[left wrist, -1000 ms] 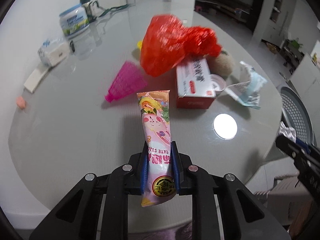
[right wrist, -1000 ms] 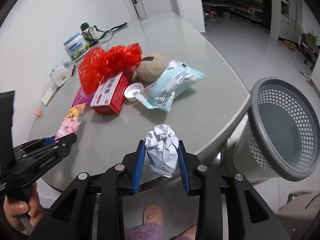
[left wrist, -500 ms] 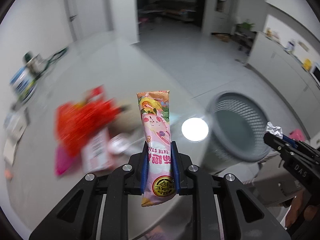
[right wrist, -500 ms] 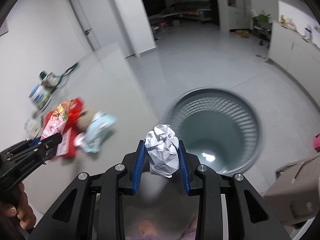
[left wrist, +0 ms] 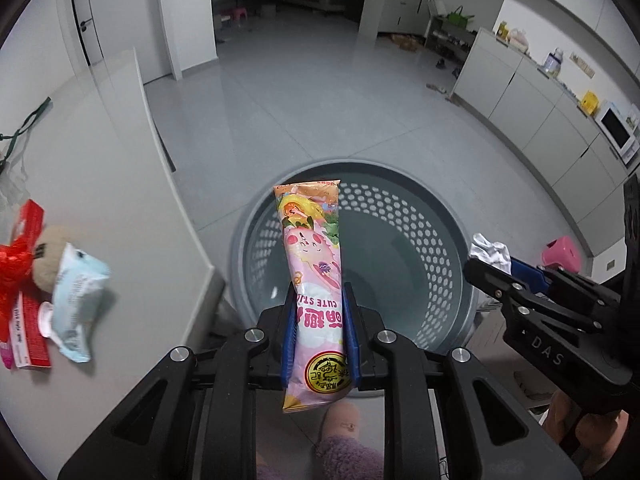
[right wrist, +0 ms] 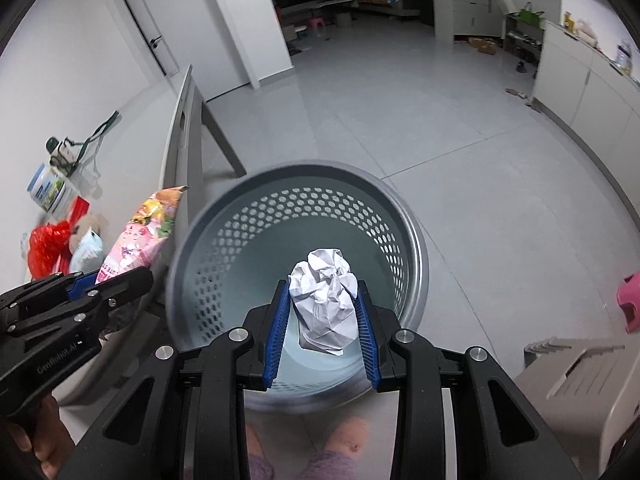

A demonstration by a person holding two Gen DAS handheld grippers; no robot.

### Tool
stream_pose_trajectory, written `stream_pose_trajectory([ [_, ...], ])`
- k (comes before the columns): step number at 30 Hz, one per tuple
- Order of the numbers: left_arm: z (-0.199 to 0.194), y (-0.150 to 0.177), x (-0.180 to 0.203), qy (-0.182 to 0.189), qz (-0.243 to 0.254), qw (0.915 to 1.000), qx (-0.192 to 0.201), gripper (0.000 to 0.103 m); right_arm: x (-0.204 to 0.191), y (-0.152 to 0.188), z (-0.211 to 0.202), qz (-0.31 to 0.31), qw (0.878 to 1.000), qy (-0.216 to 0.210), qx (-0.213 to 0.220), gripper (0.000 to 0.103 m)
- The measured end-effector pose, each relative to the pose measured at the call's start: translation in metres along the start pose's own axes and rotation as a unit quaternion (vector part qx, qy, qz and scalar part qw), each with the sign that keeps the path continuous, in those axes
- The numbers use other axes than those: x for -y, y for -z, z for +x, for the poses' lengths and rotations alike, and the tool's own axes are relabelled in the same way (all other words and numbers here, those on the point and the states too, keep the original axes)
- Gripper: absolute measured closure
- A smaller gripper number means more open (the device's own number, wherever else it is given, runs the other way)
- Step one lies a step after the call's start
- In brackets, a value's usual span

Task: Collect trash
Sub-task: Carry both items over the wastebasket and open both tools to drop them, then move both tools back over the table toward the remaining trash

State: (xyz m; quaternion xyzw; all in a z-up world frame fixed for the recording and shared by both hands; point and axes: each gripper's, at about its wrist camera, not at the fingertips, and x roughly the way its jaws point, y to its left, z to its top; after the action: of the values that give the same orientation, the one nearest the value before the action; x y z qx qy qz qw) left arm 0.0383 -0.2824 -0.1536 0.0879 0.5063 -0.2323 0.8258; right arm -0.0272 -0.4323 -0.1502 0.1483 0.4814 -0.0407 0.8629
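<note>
My left gripper [left wrist: 319, 322] is shut on a pink snack wrapper [left wrist: 314, 276] and holds it over the grey perforated waste basket [left wrist: 404, 220]. My right gripper [right wrist: 323, 312] is shut on a crumpled white paper ball [right wrist: 325, 296] and holds it above the same basket [right wrist: 224, 248]. The right gripper also shows at the right of the left wrist view [left wrist: 486, 260], beside the basket rim. The left gripper with the wrapper [right wrist: 140, 240] shows at the left of the right wrist view.
The grey table [left wrist: 100, 152] stands left of the basket. On it lie a red plastic bag [left wrist: 14, 264], a red box [left wrist: 28, 320], a beige fuzzy ball [left wrist: 48, 252] and a light blue packet [left wrist: 76, 300]. A pink stool [left wrist: 560, 254] and a beige box [right wrist: 576, 376] stand on the right.
Both grippers have swung right from over the table to above the basket, each still holding its item.
</note>
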Motion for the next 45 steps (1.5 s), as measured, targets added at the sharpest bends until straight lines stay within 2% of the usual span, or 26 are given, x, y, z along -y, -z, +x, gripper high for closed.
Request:
stream_pose_trajectory([
  [4,0.024,0.002,0.004,-0.01,-0.009,0.9997,-0.018,0.082,0.011,-0.002,0.025,-0.008,1.0,-0.015,-0.015,0.072],
  [16,0.065,0.003,0.002,-0.025,-0.035,0.998,-0.045,0.081,0.001,-0.004,0.061,-0.022,0.999,-0.04,-0.024,0.071],
  [19,0.065,0.001,0.001,-0.03,-0.037,0.9979,-0.044,0.078,-0.001,-0.004,0.063,-0.022,0.999,-0.039,-0.023,0.064],
  [20,0.064,0.002,0.002,-0.031,-0.038,0.9979,-0.042,0.078,-0.002,-0.004,0.063,-0.021,0.999,-0.04,-0.021,0.055],
  [22,0.062,0.0,0.001,-0.035,-0.04,0.9978,-0.04,0.073,-0.001,-0.005,0.06,-0.019,0.999,-0.042,-0.016,0.052],
  [26,0.057,-0.001,-0.002,-0.042,-0.048,0.9975,-0.032,0.049,0.001,-0.008,0.058,-0.019,0.999,-0.039,-0.01,0.049],
  [27,0.056,-0.002,-0.002,-0.044,-0.05,0.9974,-0.028,0.047,0.002,-0.008,0.057,-0.019,0.999,-0.039,-0.01,0.049],
  [36,0.049,-0.005,-0.002,-0.049,-0.052,0.9971,-0.025,0.047,0.007,-0.008,0.052,-0.01,0.999,-0.043,-0.02,0.049],
  [45,0.022,-0.013,-0.003,-0.053,-0.062,0.9966,-0.01,0.047,0.009,-0.018,0.023,-0.015,0.999,-0.04,-0.015,0.049],
])
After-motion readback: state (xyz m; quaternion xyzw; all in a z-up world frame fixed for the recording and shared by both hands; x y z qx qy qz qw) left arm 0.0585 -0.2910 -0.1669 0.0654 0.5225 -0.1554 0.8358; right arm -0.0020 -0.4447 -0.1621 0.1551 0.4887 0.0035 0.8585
